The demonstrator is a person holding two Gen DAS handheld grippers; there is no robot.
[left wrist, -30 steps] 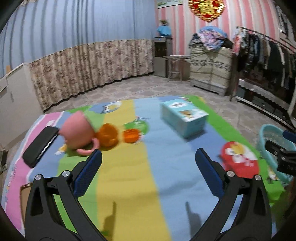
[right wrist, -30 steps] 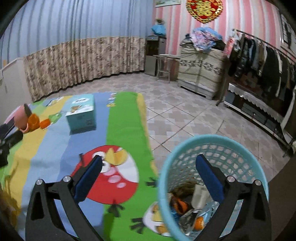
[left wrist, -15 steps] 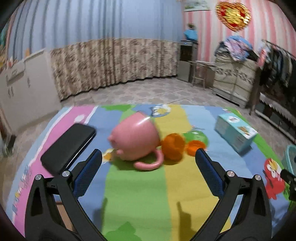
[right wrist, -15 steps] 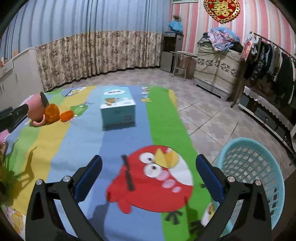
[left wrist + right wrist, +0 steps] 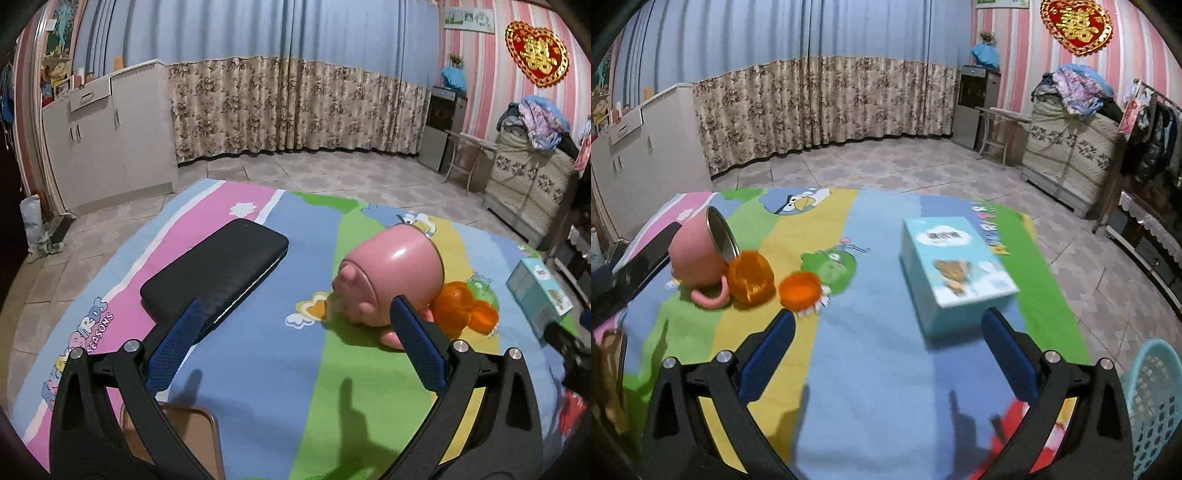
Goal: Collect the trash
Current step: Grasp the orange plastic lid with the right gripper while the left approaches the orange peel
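Note:
Two crumpled orange wrappers lie on the cartoon mat: one (image 5: pixel 750 277) touches a tipped pink mug (image 5: pixel 698 254), the other (image 5: pixel 799 290) sits just right of it. In the left wrist view the orange trash (image 5: pixel 463 310) shows behind the pink mug (image 5: pixel 391 277). My left gripper (image 5: pixel 293 350) is open and empty, near the mug. My right gripper (image 5: pixel 886 354) is open and empty, above the blue stripe of the mat. A light blue basket (image 5: pixel 1156 402) stands at the right edge.
A black flat case (image 5: pixel 218 277) lies left of the mug. A teal tissue box (image 5: pixel 955 273) stands on the mat ahead of my right gripper. A brown object (image 5: pixel 192 439) lies at the mat's near edge. Cabinets, curtain and a clothes rack ring the tiled floor.
Both grippers have swung left. The right one left the basket and now faces the tissue box and orange trash. The left one now faces the black case and mug, closer.

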